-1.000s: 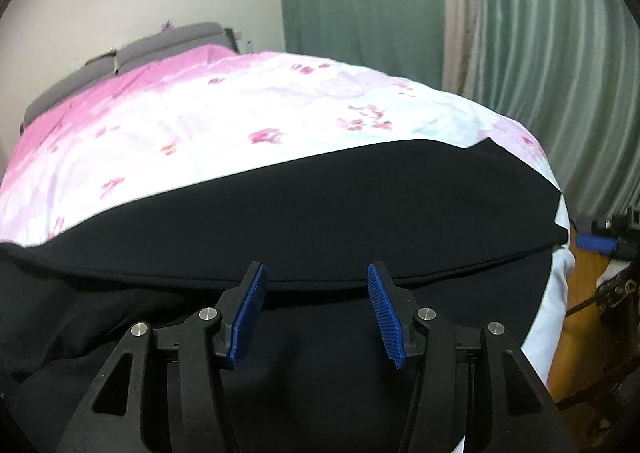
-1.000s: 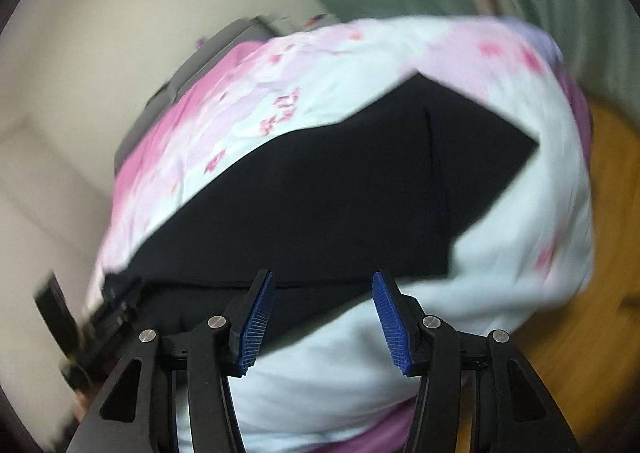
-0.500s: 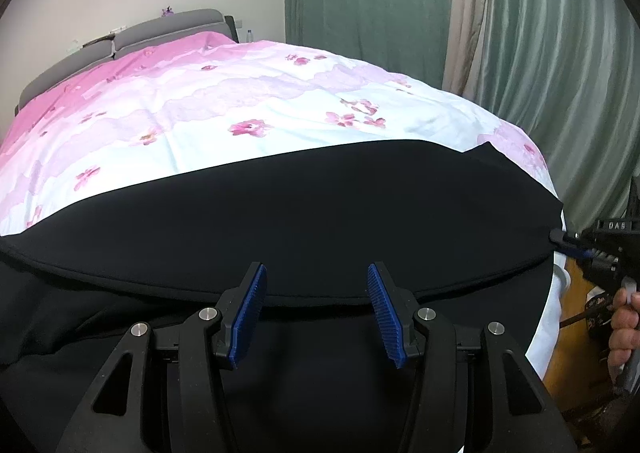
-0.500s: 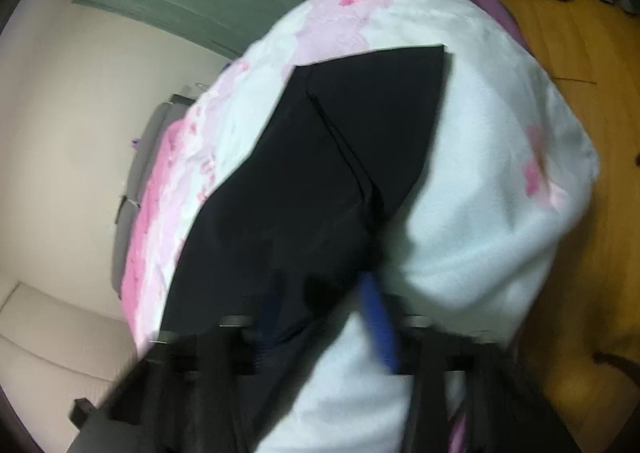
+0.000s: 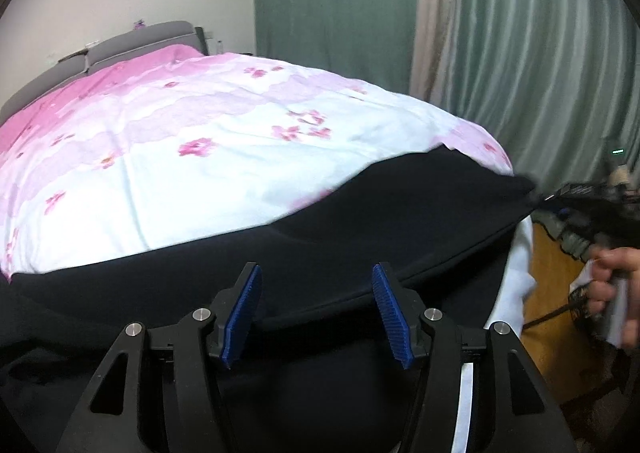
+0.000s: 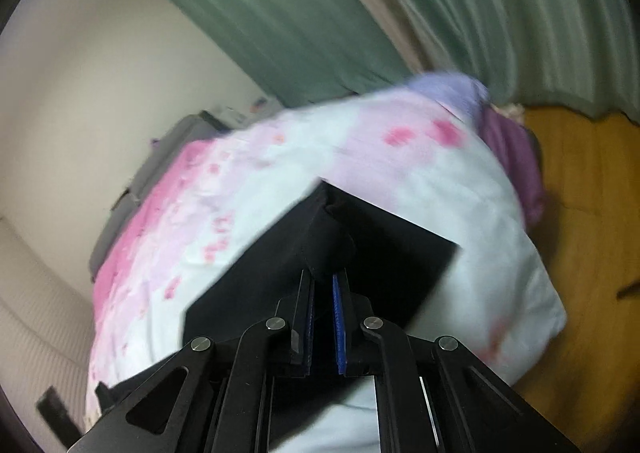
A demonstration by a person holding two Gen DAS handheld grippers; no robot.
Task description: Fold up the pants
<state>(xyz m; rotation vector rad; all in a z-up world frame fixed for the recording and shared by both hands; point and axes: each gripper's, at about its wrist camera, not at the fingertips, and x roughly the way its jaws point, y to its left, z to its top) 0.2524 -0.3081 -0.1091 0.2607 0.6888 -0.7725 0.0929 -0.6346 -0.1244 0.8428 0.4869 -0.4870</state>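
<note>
**A:** Where were the black pants [image 5: 400, 213] at that moment?

**B:** They lay across the near end of the bed [image 5: 224, 141], on the pink and white flowered cover. One end of them was lifted off the cover and pinched by the right gripper [image 6: 323, 309]. Its 2 blue pads stood almost together, with a peak of black cloth rising from between them.

**A:** And the left gripper [image 5: 316, 309]?

**B:** Its fingers were spread wide and held nothing. It hovered above the near hem of the pants, and I could not tell if it touched the cloth.

**A:** What could have gone wrong from there?

**B:** In my judgement, 3 things. First, the right gripper seemed to hold only a small bite near the corner, so a fast pull could have made the cloth slip out, and the fold would have fallen crooked. Second, I could not tell if it held 1 layer or 2. With only the upper layer, the layers would have separated and the pants would have opened instead of folding.

**A:** And the 3rd?

**B:** Nothing pinned the other part of the pants. The cover looked soft and smooth, so the whole garment could have slid with the pull toward the bed edge, near the wooden floor [image 6: 592, 189], and wrinkled.
</note>
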